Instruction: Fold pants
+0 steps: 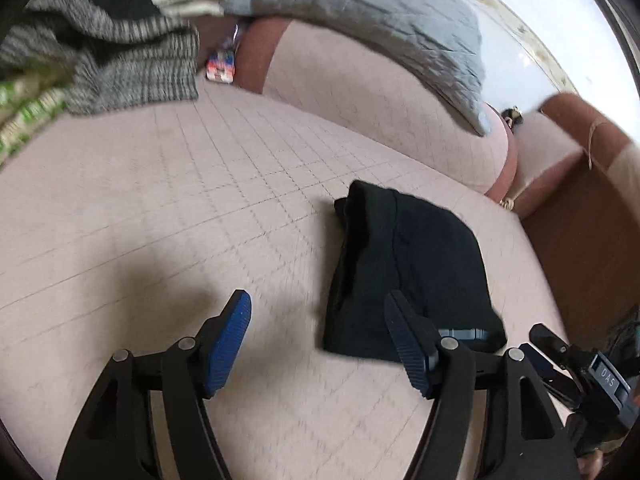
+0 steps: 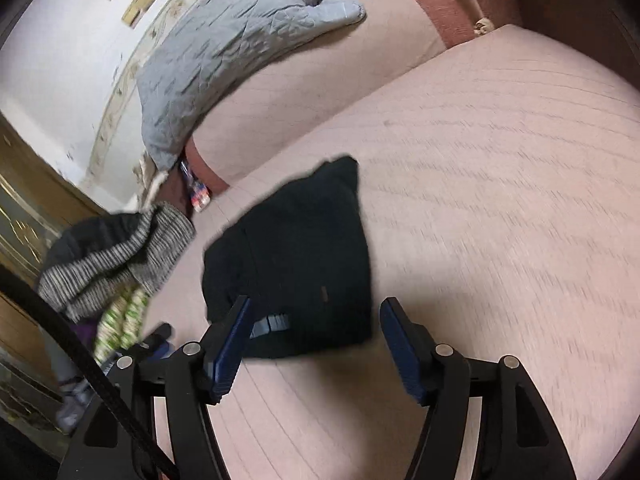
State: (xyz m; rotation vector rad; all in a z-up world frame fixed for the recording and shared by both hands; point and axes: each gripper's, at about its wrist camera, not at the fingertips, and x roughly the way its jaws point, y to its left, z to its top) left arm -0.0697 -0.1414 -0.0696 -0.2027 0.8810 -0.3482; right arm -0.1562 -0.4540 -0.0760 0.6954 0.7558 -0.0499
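A pair of black pants (image 1: 404,272) lies folded into a compact bundle on the pale pink quilted sofa seat (image 1: 180,208). My left gripper (image 1: 320,344) is open just left of the bundle's near edge, with only bare seat between its blue pads. The right-hand pad (image 1: 404,344) overlaps the bundle's near corner in the picture. In the right wrist view the black pants (image 2: 296,256) lie just ahead and left. My right gripper (image 2: 316,344) is open at their near edge, holding nothing. The right gripper's body (image 1: 576,368) shows at the left view's lower right.
A grey quilted cushion (image 1: 360,12) leans on the pink sofa back (image 1: 360,92). A heap of grey striped knitwear (image 1: 112,52) and green patterned cloth (image 1: 24,112) lies at the seat's left end. A small colourful packet (image 1: 220,66) sits in the seat gap. A brown armrest (image 1: 592,216) bounds the right.
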